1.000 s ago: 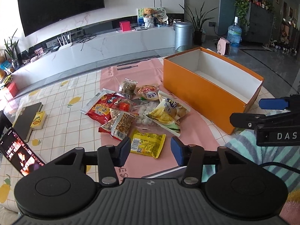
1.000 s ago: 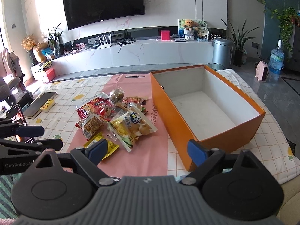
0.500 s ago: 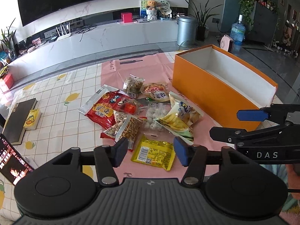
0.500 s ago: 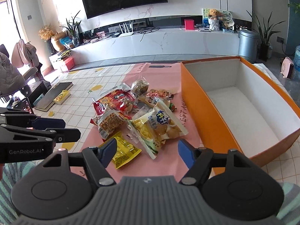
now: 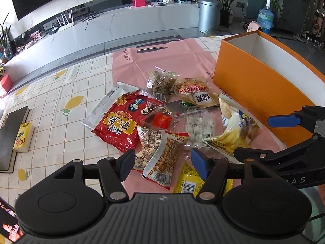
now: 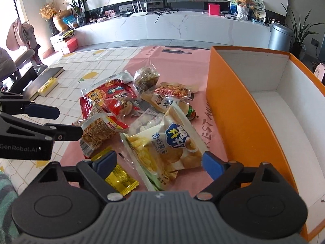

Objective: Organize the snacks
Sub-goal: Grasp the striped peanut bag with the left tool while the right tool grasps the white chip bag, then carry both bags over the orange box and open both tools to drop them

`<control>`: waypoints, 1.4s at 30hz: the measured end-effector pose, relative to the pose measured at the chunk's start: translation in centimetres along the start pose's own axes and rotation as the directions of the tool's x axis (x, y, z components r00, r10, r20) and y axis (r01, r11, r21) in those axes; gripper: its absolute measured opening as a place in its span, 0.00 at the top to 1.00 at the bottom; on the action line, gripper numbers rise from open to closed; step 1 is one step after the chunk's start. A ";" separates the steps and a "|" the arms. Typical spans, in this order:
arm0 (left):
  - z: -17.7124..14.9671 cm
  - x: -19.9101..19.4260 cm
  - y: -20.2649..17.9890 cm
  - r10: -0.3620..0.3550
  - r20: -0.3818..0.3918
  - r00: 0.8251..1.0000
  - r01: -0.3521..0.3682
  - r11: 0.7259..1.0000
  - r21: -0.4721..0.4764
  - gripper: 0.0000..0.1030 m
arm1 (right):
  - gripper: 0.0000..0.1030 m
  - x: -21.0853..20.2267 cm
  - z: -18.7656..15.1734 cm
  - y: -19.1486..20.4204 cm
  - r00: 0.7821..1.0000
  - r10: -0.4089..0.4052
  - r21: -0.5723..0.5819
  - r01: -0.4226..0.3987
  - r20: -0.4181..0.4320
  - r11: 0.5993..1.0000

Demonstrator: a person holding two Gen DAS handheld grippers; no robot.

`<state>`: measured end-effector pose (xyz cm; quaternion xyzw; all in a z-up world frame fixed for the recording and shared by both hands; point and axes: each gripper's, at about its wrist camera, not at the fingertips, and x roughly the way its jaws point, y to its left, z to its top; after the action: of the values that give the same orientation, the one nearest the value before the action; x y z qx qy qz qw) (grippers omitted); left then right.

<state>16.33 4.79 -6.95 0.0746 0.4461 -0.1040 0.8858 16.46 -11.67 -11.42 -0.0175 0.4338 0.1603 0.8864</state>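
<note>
Several snack packets lie heaped on a pink mat (image 5: 166, 59). An empty orange box (image 5: 254, 85) (image 6: 233, 111) stands to their right. My left gripper (image 5: 163, 162) hovers over a peanut packet (image 5: 160, 158), beside a red bag (image 5: 119, 122) and a yellow packet (image 5: 189, 181). Its jaws are opening and the pads touch nothing. My right gripper (image 6: 158, 163) hangs above a pale chips bag (image 6: 168, 148) (image 5: 233, 134). Its jaws are opening wide and grip nothing. One of the right gripper's fingers (image 5: 284, 121) shows at the right edge of the left wrist view.
A dark book (image 5: 10, 134) and a yellow tissue pack (image 5: 22, 136) lie on the checked tablecloth at the left. A lit phone screen (image 5: 8, 223) sits at the near left corner. A long white TV cabinet (image 6: 182, 28) and a metal bin (image 5: 209, 14) stand beyond the table.
Both grippers have moved forward and down, closer to the snack heap. The left jaws have spread apart. The right jaws narrowed a little, then widened again.
</note>
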 end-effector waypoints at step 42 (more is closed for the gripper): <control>-0.3 4.4 -1.5 0.103 -0.060 0.993 -0.099 0.993 0.065 0.51 | 0.44 2.8 0.3 2.3 0.990 -0.137 -0.239 0.139 0.028 0.961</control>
<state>18.28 2.87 -10.76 0.1277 0.4662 -0.0702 0.8726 17.61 -8.65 -13.16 -0.1540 0.4041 0.1495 0.8892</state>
